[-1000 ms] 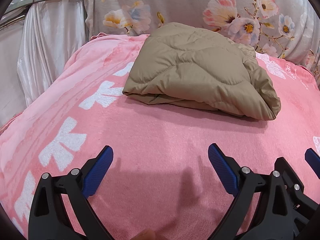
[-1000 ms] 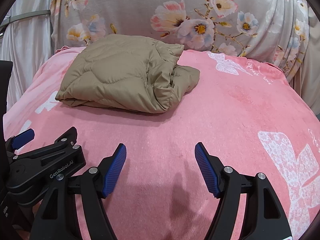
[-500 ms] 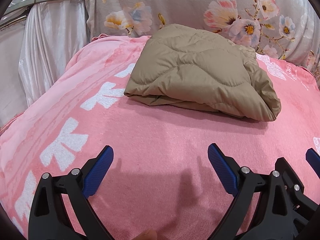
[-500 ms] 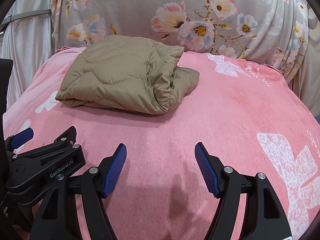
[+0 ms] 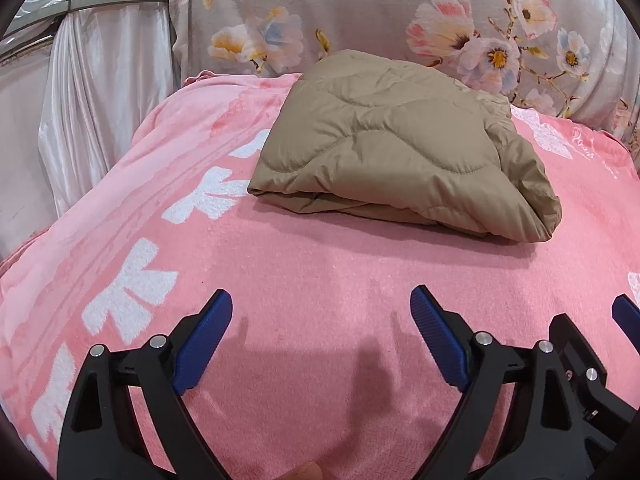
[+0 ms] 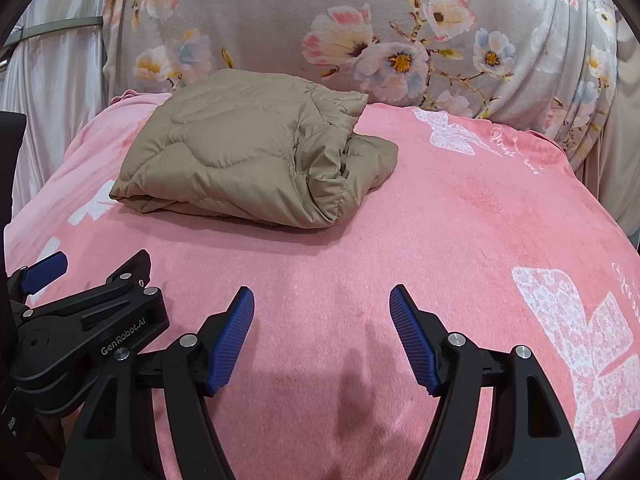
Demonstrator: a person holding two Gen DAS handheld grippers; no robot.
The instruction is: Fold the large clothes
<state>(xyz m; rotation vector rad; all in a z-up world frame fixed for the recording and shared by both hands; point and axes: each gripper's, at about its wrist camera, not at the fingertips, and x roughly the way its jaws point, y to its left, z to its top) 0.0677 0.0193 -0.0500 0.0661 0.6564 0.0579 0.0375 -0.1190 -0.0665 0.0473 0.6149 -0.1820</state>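
Observation:
A tan quilted jacket (image 5: 400, 160) lies folded into a thick bundle on a pink blanket (image 5: 320, 272). It also shows in the right wrist view (image 6: 248, 148), with a loose end sticking out on its right. My left gripper (image 5: 322, 308) is open and empty, held over the blanket in front of the jacket. My right gripper (image 6: 322, 300) is open and empty too, beside the left one and in front of the jacket. Neither touches the jacket.
The pink blanket (image 6: 440, 220) has white bow patterns. A grey floral cushion (image 6: 360, 32) stands behind the jacket. A white satin curtain (image 5: 92, 92) hangs at the far left. The left gripper's body (image 6: 80, 332) shows at the lower left of the right wrist view.
Both grippers stay open and nearly still. The view has crept slightly, so the jacket sits a touch higher and farther right in the left view.

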